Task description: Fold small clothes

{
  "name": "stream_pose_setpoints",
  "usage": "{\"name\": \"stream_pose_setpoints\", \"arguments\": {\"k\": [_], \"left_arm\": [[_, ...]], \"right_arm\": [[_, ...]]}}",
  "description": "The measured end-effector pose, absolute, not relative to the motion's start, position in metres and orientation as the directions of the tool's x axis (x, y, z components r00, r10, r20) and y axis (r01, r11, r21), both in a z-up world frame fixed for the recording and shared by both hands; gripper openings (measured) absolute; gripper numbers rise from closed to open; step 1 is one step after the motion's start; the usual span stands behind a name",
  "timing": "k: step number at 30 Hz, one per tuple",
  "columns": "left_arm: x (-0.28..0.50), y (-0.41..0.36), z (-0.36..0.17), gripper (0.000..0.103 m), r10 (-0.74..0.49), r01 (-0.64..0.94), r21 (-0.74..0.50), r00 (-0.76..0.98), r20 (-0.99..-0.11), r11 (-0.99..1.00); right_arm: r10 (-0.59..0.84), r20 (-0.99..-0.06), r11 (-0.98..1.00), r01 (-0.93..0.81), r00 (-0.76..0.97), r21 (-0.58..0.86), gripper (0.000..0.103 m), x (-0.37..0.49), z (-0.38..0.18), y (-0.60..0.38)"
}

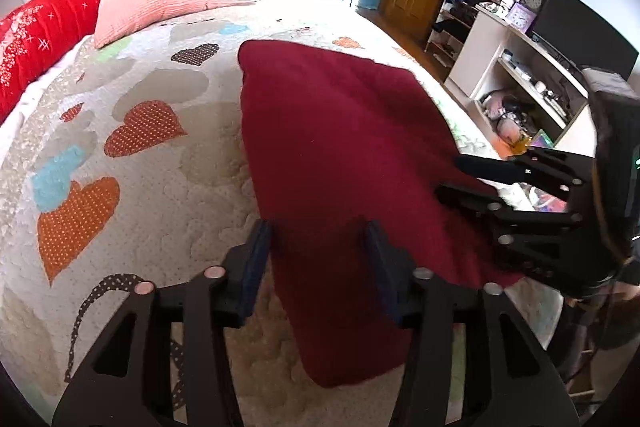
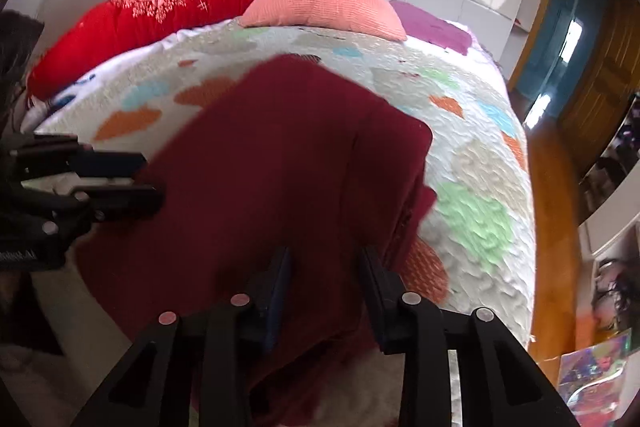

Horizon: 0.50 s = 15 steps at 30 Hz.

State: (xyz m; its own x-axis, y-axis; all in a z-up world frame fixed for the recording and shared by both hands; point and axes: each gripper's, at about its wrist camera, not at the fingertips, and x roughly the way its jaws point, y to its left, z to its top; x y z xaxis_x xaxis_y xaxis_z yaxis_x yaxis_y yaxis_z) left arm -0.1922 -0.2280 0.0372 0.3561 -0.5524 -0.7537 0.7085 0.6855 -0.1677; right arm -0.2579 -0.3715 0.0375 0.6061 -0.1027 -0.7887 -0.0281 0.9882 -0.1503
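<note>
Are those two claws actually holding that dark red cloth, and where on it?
Neither visibly grips it. The left claw and right claw both stand open over the near edge of the dark red cloth on the bed.

— What do we have in front of us?

— We have one dark red cloth, plain, soft and a little fuzzy, with no print or pattern that we can make out.

— How does it lie?

— We see it spread on a quilt patterned with hearts, as a long shape that reaches away from us. Its far end is squared off with two corners. In the right wrist view the cloth looks doubled over: one layer rests on another, and a narrow strip of the lower layer shows along its right side. The near end bunches into loose folds at the edge of the bed.
</note>
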Motion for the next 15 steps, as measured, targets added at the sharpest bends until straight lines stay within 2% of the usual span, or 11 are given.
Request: {"name": "stream_pose_setpoints", "arguments": {"k": [3, 10, 15], "left_arm": [[-0.189, -0.227, 0.037, 0.051, -0.555, 0.693, -0.195, 0.343, -0.758, 0.694], [-0.188, -0.224, 0.056, 0.051, -0.509, 0.673, -0.115, 0.425, -0.748, 0.731], [-0.179, -0.226, 0.052, 0.051, -0.495, 0.640, -0.134, 0.427, -0.756, 0.757]], "right_arm": [[-0.089, -0.784, 0.992, -0.014, 0.615, -0.124, 0.032, -0.263, 0.039, -0.378], [-0.024, -0.769, 1.000, 0.015, 0.639, -0.018, 0.034, -0.273, 0.065, -0.378], [-0.010, -0.762, 1.000, 0.007, 0.648, -0.007, 0.036, -0.283, 0.068, -0.368]]}}
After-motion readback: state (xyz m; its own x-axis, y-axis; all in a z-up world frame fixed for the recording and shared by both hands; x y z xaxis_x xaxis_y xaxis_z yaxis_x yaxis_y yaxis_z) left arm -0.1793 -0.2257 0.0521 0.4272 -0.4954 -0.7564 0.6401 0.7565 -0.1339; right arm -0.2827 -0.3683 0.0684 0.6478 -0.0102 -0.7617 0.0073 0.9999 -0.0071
